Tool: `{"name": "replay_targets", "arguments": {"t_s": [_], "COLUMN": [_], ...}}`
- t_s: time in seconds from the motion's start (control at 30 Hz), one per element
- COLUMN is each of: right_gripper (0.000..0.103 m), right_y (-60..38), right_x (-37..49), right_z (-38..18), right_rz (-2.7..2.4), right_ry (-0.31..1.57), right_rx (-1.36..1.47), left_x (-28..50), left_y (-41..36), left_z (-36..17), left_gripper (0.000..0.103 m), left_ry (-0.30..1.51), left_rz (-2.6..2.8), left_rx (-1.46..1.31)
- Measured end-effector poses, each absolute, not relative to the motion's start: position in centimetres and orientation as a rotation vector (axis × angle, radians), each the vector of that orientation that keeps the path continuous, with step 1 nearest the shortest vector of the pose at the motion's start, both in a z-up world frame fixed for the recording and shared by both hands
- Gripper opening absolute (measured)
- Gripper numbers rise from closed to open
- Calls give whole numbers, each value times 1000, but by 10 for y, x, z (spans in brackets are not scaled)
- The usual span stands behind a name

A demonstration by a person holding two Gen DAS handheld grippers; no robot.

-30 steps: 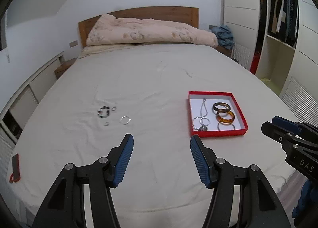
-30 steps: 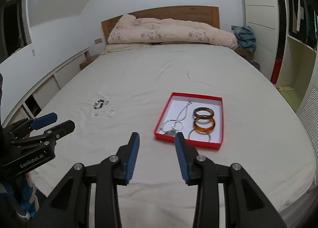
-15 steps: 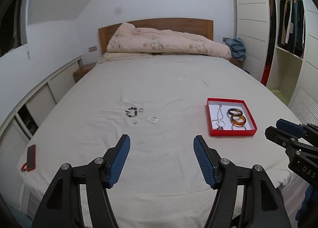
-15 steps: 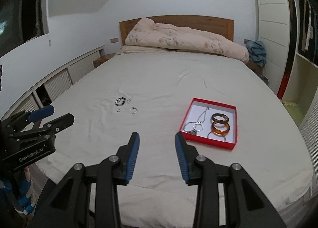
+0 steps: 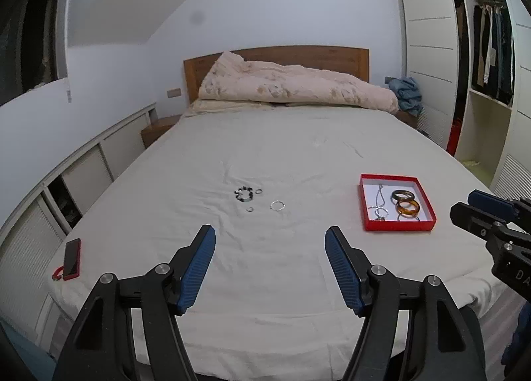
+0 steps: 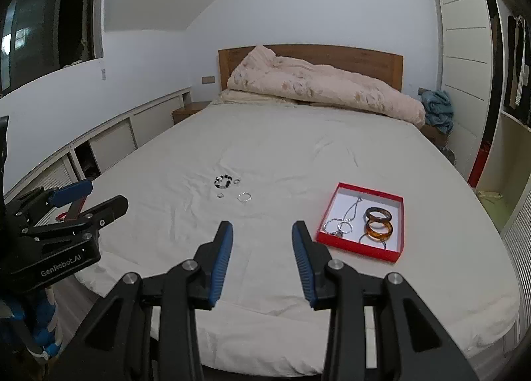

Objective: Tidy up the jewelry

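Both claws are just hanging over the foot of the white-sheeted bed (image 5: 265, 155), the left claw (image 5: 269, 248) spread wide with nothing in it and the right claw (image 6: 262, 241) released too. The shallow red cardboard box (image 6: 360, 250) already holds a silver chain necklace (image 6: 346, 218), a dark bangle (image 6: 378, 214) and an amber bangle (image 6: 379, 230). Well to its left, loose on the sheet, are a black-and-white beaded bracelet (image 5: 244, 194), a thin silver hoop (image 5: 277, 205) and two tiny rings (image 5: 259, 191).

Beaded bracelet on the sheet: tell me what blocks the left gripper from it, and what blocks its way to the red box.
Nothing visible does. Bare sheet lies between the open left gripper and the beaded bracelet. Three small rings lie close around it, the largest silver ring toward the red box; only flat sheet beyond.
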State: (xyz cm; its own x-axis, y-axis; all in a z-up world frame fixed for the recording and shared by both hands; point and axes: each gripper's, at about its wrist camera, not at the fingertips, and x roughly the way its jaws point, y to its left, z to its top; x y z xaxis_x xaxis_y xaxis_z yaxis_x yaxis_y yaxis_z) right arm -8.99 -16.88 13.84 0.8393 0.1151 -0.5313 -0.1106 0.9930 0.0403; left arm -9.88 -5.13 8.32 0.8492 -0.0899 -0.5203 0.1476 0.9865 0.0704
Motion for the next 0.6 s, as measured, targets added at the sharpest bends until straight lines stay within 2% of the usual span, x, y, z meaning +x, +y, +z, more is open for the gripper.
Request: {"name": "replay_targets", "arguments": {"t_s": [0.3,0.37,0.43,0.6], "right_gripper": [36,41,51,55], "right_y": [-165,-164,-162,-160], "right_x": [-103,-105,-108,-109], "right_z": [142,142,142,143], "right_rz": [134,137,141,163], "right_ry": [539,536,526,510], "right_rx": [7,11,14,28], "left_x": [-113,-117,-120,-126], "left_y": [-47,-46,-45,-38], "left_z": [87,87,88,92], "left_gripper": [74,74,74,75], "left_ry": [521,518,514,494], "left_rz": [-91,-83,-77,-69], "left_rx": [105,108,111,98]}}
